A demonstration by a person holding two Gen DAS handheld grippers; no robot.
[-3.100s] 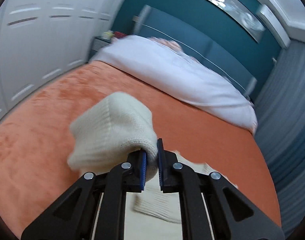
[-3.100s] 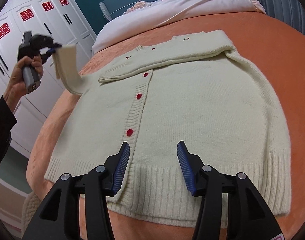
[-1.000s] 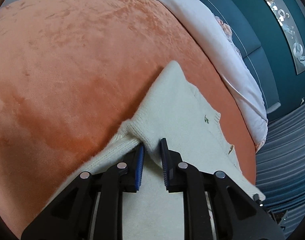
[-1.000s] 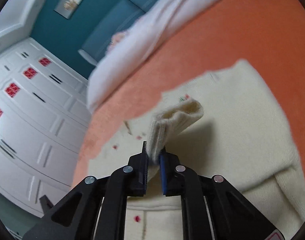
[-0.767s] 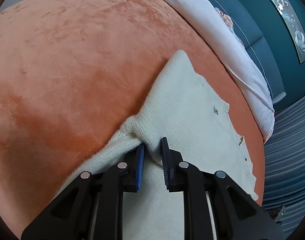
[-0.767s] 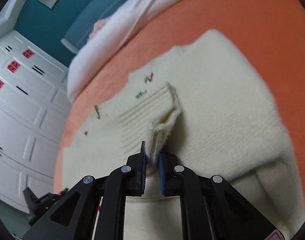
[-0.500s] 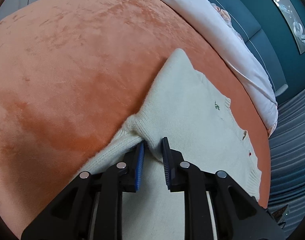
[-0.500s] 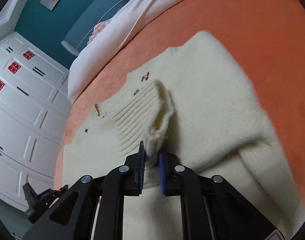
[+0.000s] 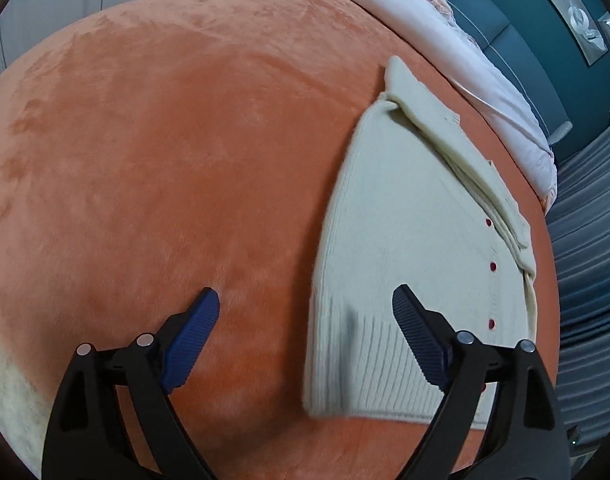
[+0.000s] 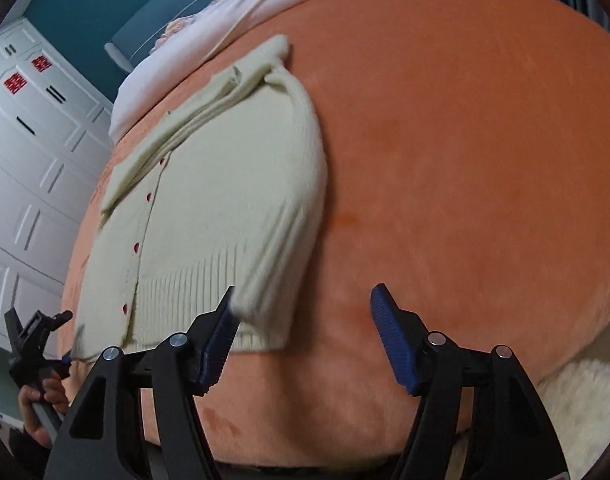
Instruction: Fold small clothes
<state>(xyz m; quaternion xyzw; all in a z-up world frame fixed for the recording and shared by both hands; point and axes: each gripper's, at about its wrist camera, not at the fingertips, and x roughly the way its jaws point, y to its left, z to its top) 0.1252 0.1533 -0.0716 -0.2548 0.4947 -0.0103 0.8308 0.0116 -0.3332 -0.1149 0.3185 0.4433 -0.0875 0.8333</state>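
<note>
The cardigan [image 9: 405, 240] lies flat on the orange bed [image 9: 165, 140], sleeves folded across its top. The left gripper [image 9: 305, 312], jaws just opened wide and empty, straddles its left hem corner. The right gripper [image 10: 303, 316], also just opened, hovers at the right hem corner, gripping nothing.

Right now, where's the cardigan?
The cardigan lies flat on the orange bedspread, right of centre in the left wrist view and left of centre in the right, below the white duvet.
</note>
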